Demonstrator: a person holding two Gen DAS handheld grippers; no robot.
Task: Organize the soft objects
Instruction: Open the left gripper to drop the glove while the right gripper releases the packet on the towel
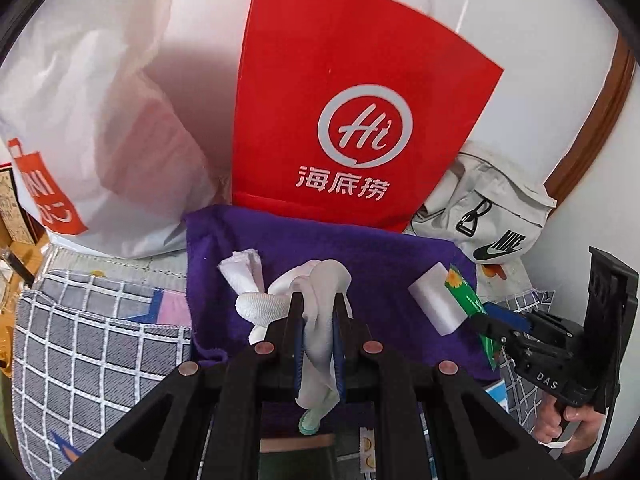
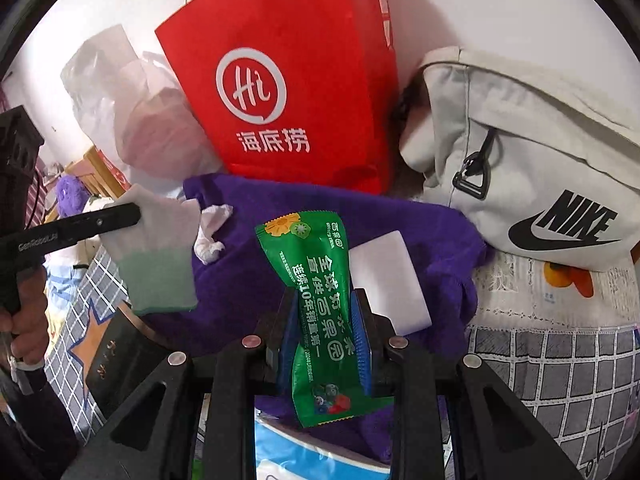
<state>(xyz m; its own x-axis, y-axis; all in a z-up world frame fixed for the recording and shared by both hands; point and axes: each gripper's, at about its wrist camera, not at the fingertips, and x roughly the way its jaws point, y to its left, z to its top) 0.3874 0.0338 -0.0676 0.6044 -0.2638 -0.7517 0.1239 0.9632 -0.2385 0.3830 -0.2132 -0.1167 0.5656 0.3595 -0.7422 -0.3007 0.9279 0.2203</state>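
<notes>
— So, what's beyond the fingers?
— Ahead of both, a red Haidilao paper bag (image 1: 360,120); right of it, a grey Nike bag (image 2: 540,184). Under the fingertips, a purple towel (image 1: 360,256).
— And the grips?
— The left gripper (image 1: 318,312) is clamped tight on a white glove (image 1: 320,320) with a green cuff. The right gripper (image 2: 326,320), narrowly parted, pinches a green snack packet (image 2: 320,300); a white sponge block (image 2: 388,284) lies just beside its right finger.

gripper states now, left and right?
Left gripper: shut on a white glove.
Right gripper: shut on a green packet.
</notes>
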